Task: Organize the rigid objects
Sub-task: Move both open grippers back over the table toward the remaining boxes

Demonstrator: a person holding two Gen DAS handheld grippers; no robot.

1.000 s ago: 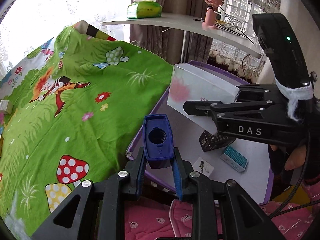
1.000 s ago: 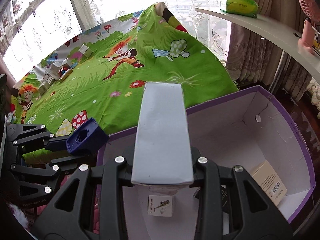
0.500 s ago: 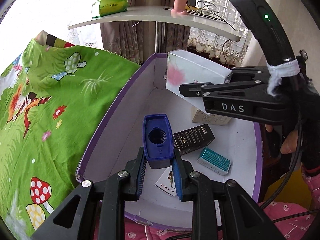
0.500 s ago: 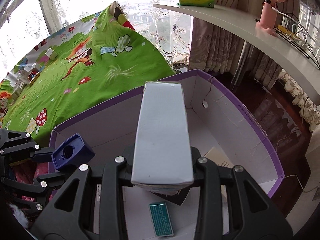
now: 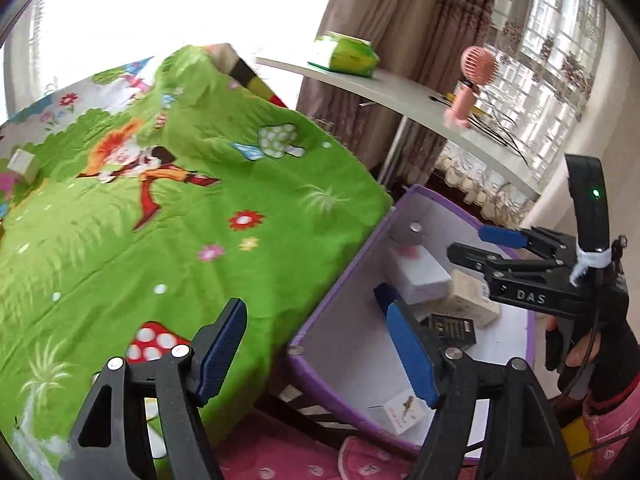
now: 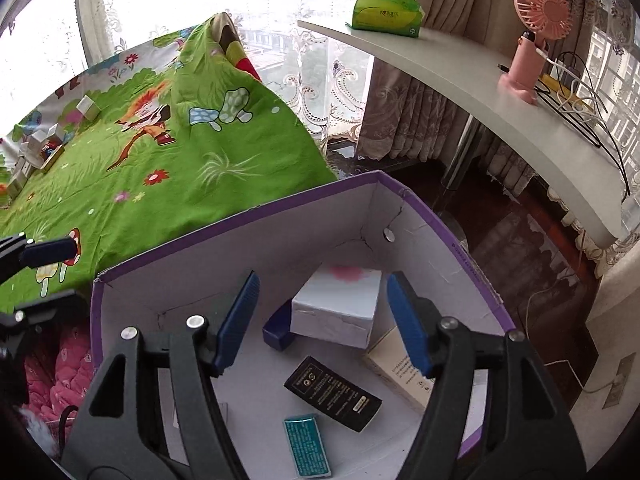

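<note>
Both pairs of blue-padded fingers were opening with nothing between them: the right gripper (image 6: 322, 320) above the purple-rimmed white cardboard box (image 6: 240, 216), the left gripper (image 5: 316, 344) over its near edge. Inside lay a small teal packet (image 6: 307, 446), a black carton (image 6: 332, 393), then a dark blue plastic cap (image 6: 278, 330) touching a white pink-marked box (image 6: 338, 306). Beyond spread a green cartoon-print sheet (image 5: 160, 220).

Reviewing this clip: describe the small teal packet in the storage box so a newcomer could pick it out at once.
Find the purple-rimmed box beside the green bedspread. On its white floor, nearest the right wrist camera, lies the teal packet, just below the black carton. It is the smallest, flattest item there and the only teal one.
</note>
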